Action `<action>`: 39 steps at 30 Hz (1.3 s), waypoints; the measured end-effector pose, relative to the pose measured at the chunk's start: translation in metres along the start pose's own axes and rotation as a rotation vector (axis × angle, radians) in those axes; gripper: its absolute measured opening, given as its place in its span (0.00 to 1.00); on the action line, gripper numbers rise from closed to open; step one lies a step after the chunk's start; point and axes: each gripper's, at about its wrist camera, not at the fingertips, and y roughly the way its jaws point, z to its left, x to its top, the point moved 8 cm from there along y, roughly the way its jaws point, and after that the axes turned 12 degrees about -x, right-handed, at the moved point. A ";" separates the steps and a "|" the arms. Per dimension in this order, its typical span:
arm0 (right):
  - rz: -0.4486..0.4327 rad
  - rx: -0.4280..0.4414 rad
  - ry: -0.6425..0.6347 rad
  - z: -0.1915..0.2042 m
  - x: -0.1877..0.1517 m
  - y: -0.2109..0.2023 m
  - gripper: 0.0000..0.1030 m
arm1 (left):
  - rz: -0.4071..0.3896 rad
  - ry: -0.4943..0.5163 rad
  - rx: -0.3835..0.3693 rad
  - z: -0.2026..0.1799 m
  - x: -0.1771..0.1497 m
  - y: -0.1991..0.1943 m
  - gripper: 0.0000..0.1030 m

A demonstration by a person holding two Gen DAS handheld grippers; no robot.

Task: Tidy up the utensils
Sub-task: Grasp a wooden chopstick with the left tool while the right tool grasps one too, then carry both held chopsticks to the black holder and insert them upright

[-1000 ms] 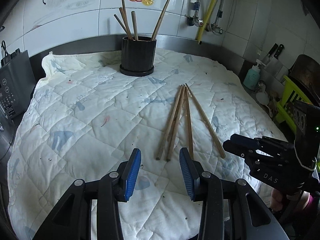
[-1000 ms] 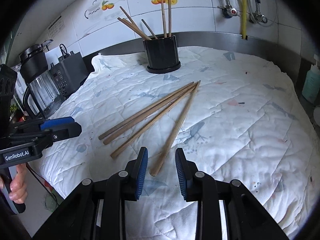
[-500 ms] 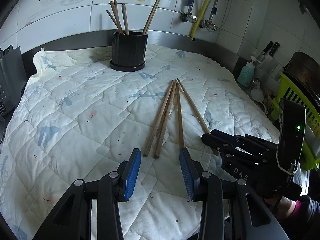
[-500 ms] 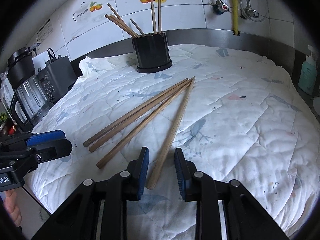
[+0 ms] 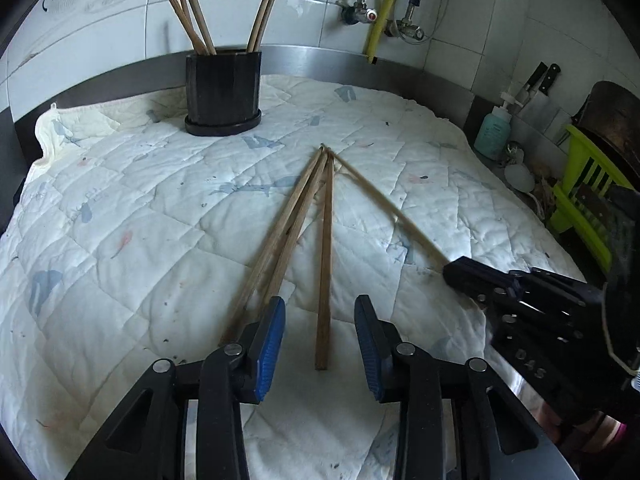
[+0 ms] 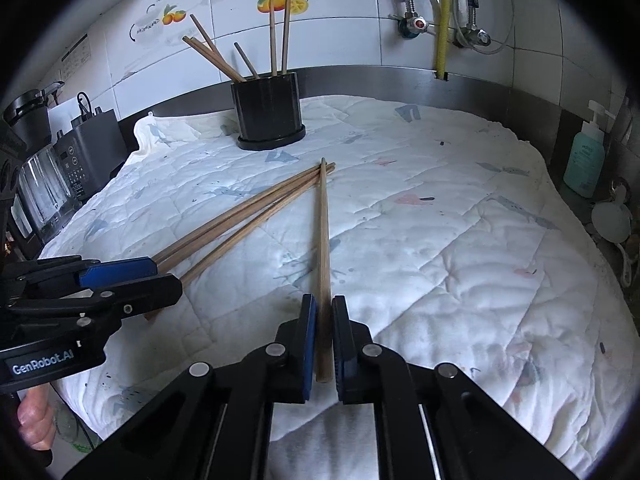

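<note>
Your right claw [image 6: 324, 340] pinches one long wooden chopstick [image 6: 323, 248] lying on the quilted white counter cloth [image 6: 440, 240]. Lift it slowly. Your left claw [image 5: 320, 340], closing, has another stick [image 5: 325, 264] between its pads, untouched.

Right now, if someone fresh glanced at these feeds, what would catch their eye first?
The right gripper shut on one chopstick at the near edge of the quilted cloth. Beside it the left gripper straddles another chopstick, jaws open. Behind stands the black holder with chopsticks upright.
</note>
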 end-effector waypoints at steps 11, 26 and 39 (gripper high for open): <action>0.006 0.006 0.050 -0.018 -0.003 0.007 0.10 | -0.020 0.012 0.066 -0.001 0.002 0.019 0.24; -0.029 0.013 0.048 -0.020 0.003 0.001 0.09 | -0.044 0.023 0.050 -0.002 0.010 0.007 0.07; -0.154 -0.012 -0.032 -0.024 0.055 -0.031 0.09 | -0.168 0.060 0.065 -0.005 0.059 -0.044 0.05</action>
